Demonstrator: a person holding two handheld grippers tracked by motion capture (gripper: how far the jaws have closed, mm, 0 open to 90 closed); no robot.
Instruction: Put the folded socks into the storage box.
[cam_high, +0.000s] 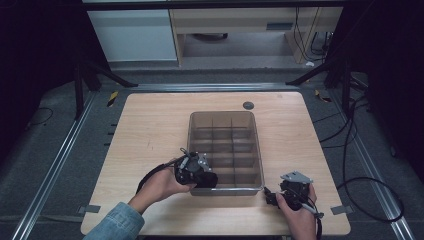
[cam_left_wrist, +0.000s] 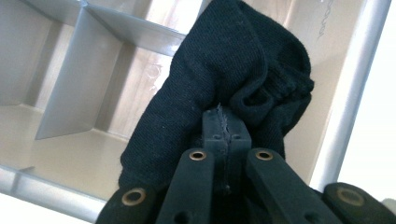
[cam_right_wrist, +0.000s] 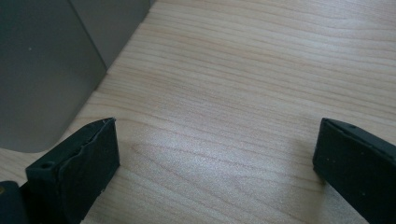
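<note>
Overhead: divided clear bin (cam_high: 226, 120) mid-table; left gripper (cam_high: 207, 178) at its near-left compartment with a black sock (cam_high: 209, 180); right gripper (cam_high: 270, 197) rests off the bin's near-right corner. Left gripper view: jaws pressed together, pinching the sock (cam_left_wrist: 224, 70) over the compartment. Right gripper view: jaws spread wide above bare table (cam_right_wrist: 243, 93).

lab; framed rig (cam_high: 80, 85), cables (cam_high: 350, 150), table (cam_high: 150, 130)

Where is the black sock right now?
In the high view the black sock sits at the near left corner of the divided bin, pinched by the left hand-held gripper; the left gripper view shows it hanging over a compartment.
</note>
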